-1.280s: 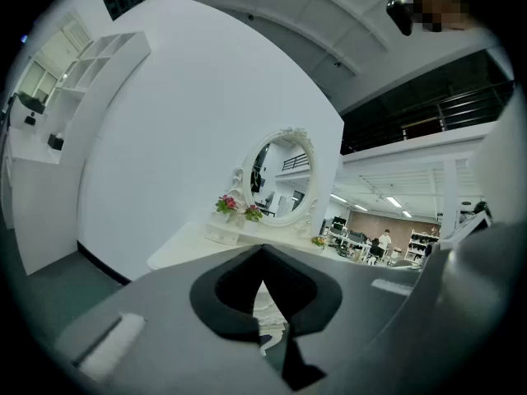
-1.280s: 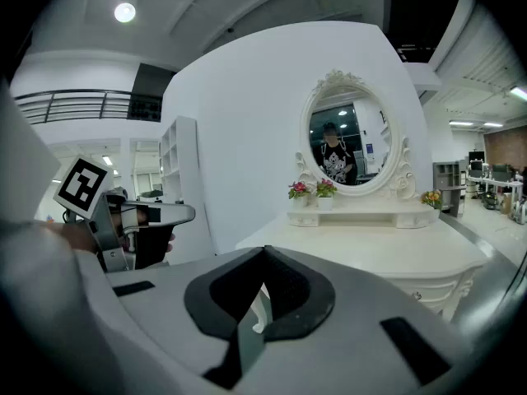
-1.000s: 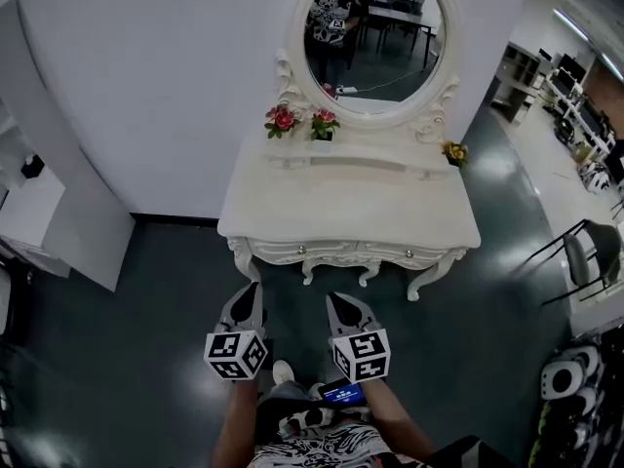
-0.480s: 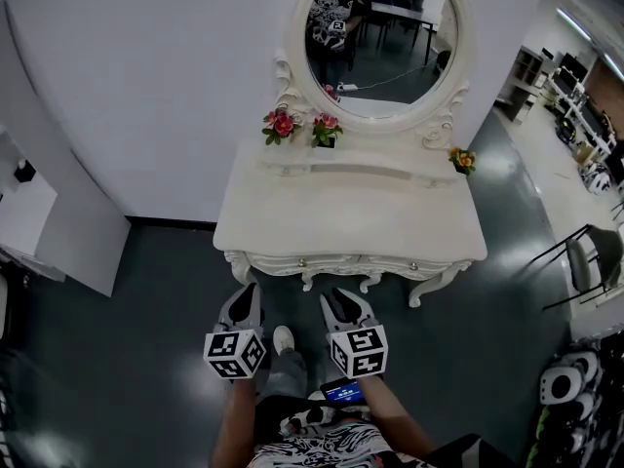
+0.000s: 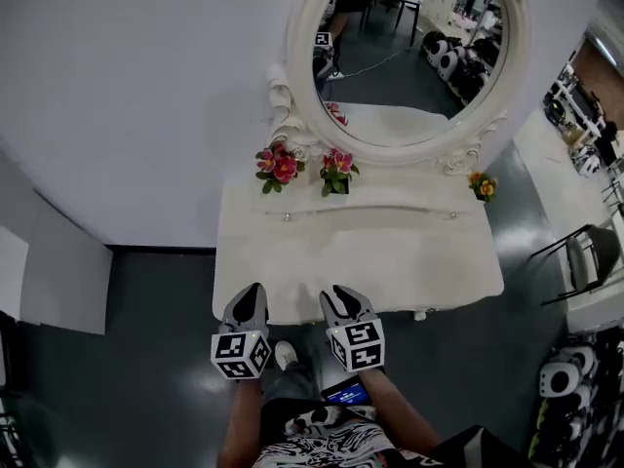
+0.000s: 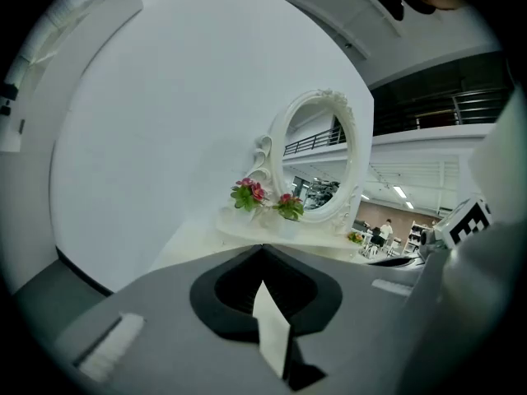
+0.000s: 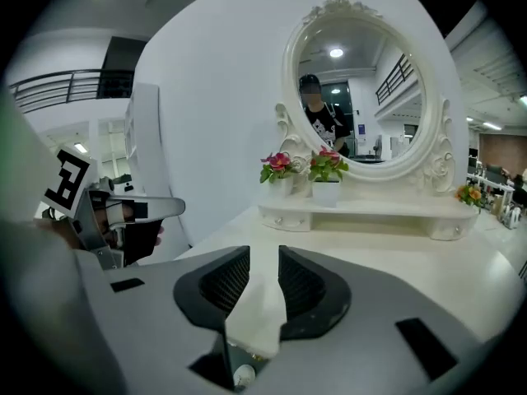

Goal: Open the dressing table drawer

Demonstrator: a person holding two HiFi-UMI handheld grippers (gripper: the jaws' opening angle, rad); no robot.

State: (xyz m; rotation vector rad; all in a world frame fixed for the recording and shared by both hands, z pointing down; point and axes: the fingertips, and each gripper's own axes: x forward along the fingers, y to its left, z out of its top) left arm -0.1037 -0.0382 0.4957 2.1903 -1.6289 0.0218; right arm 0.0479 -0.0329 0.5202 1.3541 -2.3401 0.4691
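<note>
The white dressing table fills the middle of the head view, and its top hides the front drawers from above. A low back shelf carries two small knobs. Both grippers hover at the table's front edge. My left gripper has its jaws meeting at the tips, shut on nothing. On my right gripper the jaws are opening, with a narrow gap and nothing between them. The right gripper view looks across the tabletop to the shelf.
An oval mirror stands on the table's back, with two flower pots below it and a third at the right. A chair stands at the right, and a white panel at the left.
The person has stepped up to the table, and both grippers now reach its front edge. The front drawers have slipped out of sight under the top. The right jaws have parted.
</note>
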